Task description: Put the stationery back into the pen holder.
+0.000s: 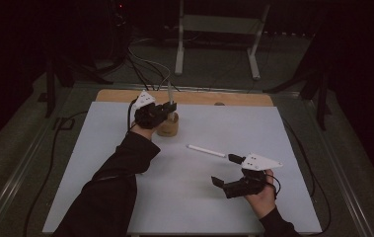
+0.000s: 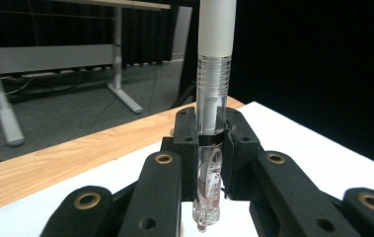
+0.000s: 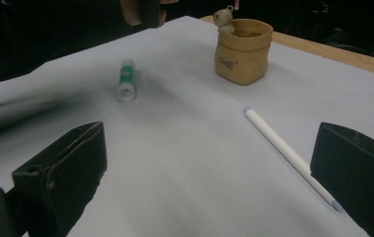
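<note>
My left gripper [image 1: 169,106] hovers at the back of the table, directly over a tan pouch-shaped pot [image 1: 168,127]. It is shut on a pen [image 2: 213,123] with a clear barrel and a white upper part, held upright with its tip pointing down. At the front right, my right gripper [image 1: 225,171] rests low over the white mat with its jaws wide open and nothing between them. A white pen [image 3: 288,152] lies flat on the mat just ahead of it [image 1: 206,151]. The pot [image 3: 243,48] has a small bear figure [image 3: 223,19] on its rim.
A green and white tube [image 3: 127,85] lies on the mat left of the pot. The white mat [image 1: 283,128] covers a wooden table whose edge [image 1: 243,98] shows at the back. Beyond it stand a white desk frame [image 1: 219,24] and floor cables [image 1: 145,64].
</note>
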The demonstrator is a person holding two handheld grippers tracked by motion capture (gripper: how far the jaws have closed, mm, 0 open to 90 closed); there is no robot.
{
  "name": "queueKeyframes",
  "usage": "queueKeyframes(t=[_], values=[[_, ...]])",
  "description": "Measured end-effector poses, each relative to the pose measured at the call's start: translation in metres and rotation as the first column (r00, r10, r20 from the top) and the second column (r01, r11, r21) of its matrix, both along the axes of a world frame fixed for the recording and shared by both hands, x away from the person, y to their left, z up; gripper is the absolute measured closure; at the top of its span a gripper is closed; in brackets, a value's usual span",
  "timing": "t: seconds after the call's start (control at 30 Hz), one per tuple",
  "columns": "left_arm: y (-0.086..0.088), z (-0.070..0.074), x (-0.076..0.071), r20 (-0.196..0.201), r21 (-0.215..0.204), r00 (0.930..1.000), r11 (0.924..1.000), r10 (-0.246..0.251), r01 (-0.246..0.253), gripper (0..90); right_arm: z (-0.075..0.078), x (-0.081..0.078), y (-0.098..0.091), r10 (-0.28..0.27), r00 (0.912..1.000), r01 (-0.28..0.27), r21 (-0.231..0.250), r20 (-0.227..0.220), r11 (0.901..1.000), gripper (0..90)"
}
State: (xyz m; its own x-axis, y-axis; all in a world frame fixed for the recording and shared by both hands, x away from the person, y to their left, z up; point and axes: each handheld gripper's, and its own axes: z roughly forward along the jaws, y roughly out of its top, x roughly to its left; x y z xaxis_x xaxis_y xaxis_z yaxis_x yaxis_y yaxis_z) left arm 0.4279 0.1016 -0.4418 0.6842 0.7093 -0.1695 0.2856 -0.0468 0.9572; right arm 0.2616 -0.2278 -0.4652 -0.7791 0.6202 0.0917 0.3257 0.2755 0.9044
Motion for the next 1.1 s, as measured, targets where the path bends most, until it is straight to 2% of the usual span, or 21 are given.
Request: queueKeyframes(t=[0.17,0.3,0.5,0.8,0.9,1.1], values=[[-0.001,-0.008,0.01,-0.019,0.005,0.9993,0.9995,0.03,-0.03,80.2,0.0,0.0,0.0,0.002,1.0,-0.002,0.0,0.0,1.0,0.8],[-0.004,-0.014,0.015,-0.021,0.025,0.9991,0.999,0.037,-0.037,80.2,-0.001,0.0,0.0,0.003,1.0,-0.003,-0.004,-0.001,1.0,0.8],[-0.006,-0.023,0.018,-0.034,0.037,0.9962,0.9962,0.08,-0.079,80.1,0.0,0.0,0.001,0.005,1.0,-0.005,-0.004,-0.003,1.0,0.8],[-0.013,-0.031,0.019,-0.053,0.065,0.9944,0.994,0.092,-0.088,80.0,-0.001,0.001,0.0,0.005,1.0,-0.005,-0.001,-0.009,1.0,0.8],[-0.015,-0.034,0.019,-0.042,0.106,0.994,0.9897,0.101,-0.096,80.0,-0.002,0.001,0.0,0.007,0.9999,-0.007,-0.007,-0.012,1.0,0.8],[-0.02,-0.041,0.018,-0.049,0.15,0.9925,0.9834,0.111,-0.103,79.9,-0.002,0.002,0.0,0.007,0.9999,-0.008,-0.003,-0.014,1.0,0.8]])
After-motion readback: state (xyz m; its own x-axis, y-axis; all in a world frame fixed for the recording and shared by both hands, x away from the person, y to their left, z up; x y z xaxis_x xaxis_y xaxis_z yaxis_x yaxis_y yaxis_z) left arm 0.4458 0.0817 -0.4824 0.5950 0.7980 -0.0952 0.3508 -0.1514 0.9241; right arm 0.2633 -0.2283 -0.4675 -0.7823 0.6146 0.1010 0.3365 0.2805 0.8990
